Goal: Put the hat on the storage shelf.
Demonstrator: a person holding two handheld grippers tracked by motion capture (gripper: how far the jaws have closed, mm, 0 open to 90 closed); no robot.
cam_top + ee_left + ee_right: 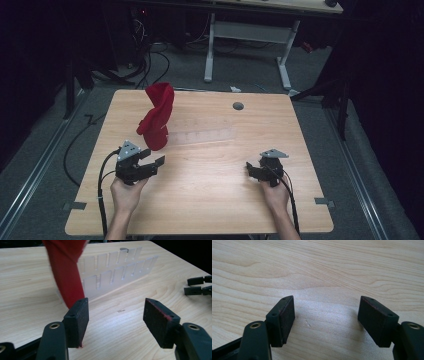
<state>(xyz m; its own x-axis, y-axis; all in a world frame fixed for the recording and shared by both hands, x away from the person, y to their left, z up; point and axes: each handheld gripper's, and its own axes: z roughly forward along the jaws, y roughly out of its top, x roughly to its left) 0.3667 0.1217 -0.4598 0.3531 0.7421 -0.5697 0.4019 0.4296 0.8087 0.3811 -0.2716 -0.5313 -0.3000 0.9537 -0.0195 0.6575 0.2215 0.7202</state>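
Observation:
A red cloth stands bunched up at the left end of a clear plastic rack on the wooden table. In the left gripper view the red cloth hangs over the slotted clear rack, just beyond the left pad. My left gripper is open a short way in front of the cloth, nothing between its jaws. My left gripper points at bare wood beside the rack. My right gripper rests low at the right, open and empty, and my right gripper faces bare table.
A round cable hole sits near the table's far edge. Cables trail from both grippers toward the near edge. A white desk frame stands on the floor beyond the table. The other gripper's jaws show at the right of the left gripper view.

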